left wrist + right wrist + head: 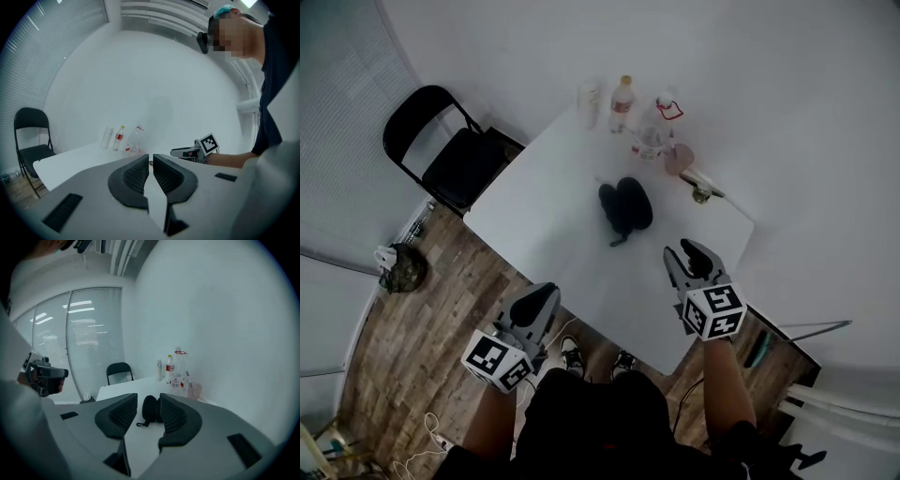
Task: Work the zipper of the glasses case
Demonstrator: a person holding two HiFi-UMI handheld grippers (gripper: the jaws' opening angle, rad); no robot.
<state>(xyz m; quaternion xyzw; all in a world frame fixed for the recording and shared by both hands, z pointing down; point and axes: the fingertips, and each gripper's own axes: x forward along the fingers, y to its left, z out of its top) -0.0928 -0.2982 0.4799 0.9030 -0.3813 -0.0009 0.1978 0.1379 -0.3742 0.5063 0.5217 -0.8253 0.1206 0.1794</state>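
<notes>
A person stands at a white counter [546, 220] with a pair of tongs in each hand, the black glasses case [626, 206] lying near the middle of the surface and touched by neither. The left tongs [544, 296] hang at the counter's near edge with their ribbed pads drawn together to a thin slit and nothing between them, as the left gripper view [151, 161] shows. The right tongs [686, 253] are held over the counter, short of the case and to its right, their pads standing apart; in the right gripper view [147, 400] the case [150, 409] is framed in the gap but lies farther off on the surface, a small loop trailing from its near end. At the counter's far corner stand a red-labelled bottle [622, 103], a clear bottle [652, 133] and a pink cup [679, 158]. A black folding chair [450, 155] sits on the wooden floor [417, 323] beside the counter's left end
</notes>
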